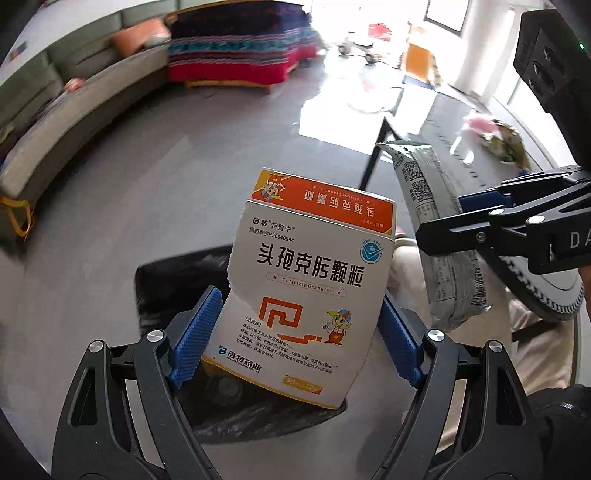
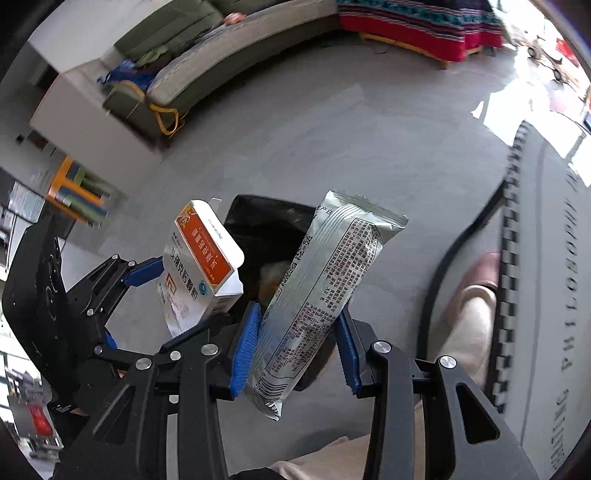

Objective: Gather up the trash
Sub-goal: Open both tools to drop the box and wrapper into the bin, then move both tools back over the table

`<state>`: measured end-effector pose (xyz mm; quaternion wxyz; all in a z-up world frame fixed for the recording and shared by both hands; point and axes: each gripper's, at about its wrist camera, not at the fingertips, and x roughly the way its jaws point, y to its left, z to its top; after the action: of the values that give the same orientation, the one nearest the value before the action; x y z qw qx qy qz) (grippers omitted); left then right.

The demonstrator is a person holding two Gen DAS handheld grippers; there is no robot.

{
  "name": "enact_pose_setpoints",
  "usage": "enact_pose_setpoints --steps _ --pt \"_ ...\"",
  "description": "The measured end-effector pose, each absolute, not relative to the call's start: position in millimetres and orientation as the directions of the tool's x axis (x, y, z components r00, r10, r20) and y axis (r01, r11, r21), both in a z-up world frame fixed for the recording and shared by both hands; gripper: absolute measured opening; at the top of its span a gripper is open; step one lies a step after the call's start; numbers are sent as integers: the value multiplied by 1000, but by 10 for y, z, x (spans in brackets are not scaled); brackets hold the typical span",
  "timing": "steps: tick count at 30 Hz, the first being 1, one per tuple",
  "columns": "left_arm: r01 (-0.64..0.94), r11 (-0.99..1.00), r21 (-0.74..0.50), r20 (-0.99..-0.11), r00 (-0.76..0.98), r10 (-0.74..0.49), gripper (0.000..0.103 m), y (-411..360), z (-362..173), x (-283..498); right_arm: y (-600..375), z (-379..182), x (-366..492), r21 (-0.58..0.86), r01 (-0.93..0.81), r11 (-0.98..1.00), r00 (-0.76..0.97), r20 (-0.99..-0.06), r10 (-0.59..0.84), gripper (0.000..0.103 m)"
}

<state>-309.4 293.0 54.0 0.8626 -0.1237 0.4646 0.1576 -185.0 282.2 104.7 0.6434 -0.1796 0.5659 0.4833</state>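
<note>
The left gripper (image 1: 295, 332) clamps a medicine box (image 1: 310, 280); the right gripper (image 2: 295, 350) clamps a silver wrapper (image 2: 317, 295) at its 12 o'clock. Both hang over the black-lined trash bin (image 2: 258, 221), which already holds some rubbish. Releasing both seems all that remains for these two.

Home living room, curved grey sofa (image 2: 229, 55), cushions (image 1: 140, 35), blanket-covered furniture (image 1: 236, 48)
</note>
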Motion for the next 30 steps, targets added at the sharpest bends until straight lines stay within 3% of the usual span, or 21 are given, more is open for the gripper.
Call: enact_pose_setpoints --steps 3,4,5,6,7,10,14,30 --pt "-434 898 -76 -847 504 171 82 3040 475 -3290 2998 1010 -1989 336 -838 429 -149 -899 412 43" --pt "-449 890 -81 -847 501 175 84 3071 463 -3346 3081 1003 -2032 344 -846 407 -168 -897 408 48" --pt "-466 880 -94 -847 502 176 86 3124 452 -3427 3126 1009 -2057 339 -855 393 -172 -899 402 56" --pt "-488 868 -96 -844 502 190 97 3179 458 -3505 3211 1030 -2096 319 -866 385 -155 -904 399 76" --pt "-519 850 -89 -832 507 223 98 3220 481 -3578 3212 1059 -2092 314 -866 388 -139 -899 416 82" --pt "-610 786 -98 -819 498 285 98 3368 511 -3768 3271 1145 -2123 326 -870 369 -143 -885 444 82" --pt "-658 737 -157 -822 500 271 98 3513 506 -3901 3239 1176 -2154 331 -876 350 -152 -880 451 82" --pt "-556 826 -93 -830 502 244 98 3239 604 -3493 2902 1316 -1980 356 -846 398 -123 -855 504 82"
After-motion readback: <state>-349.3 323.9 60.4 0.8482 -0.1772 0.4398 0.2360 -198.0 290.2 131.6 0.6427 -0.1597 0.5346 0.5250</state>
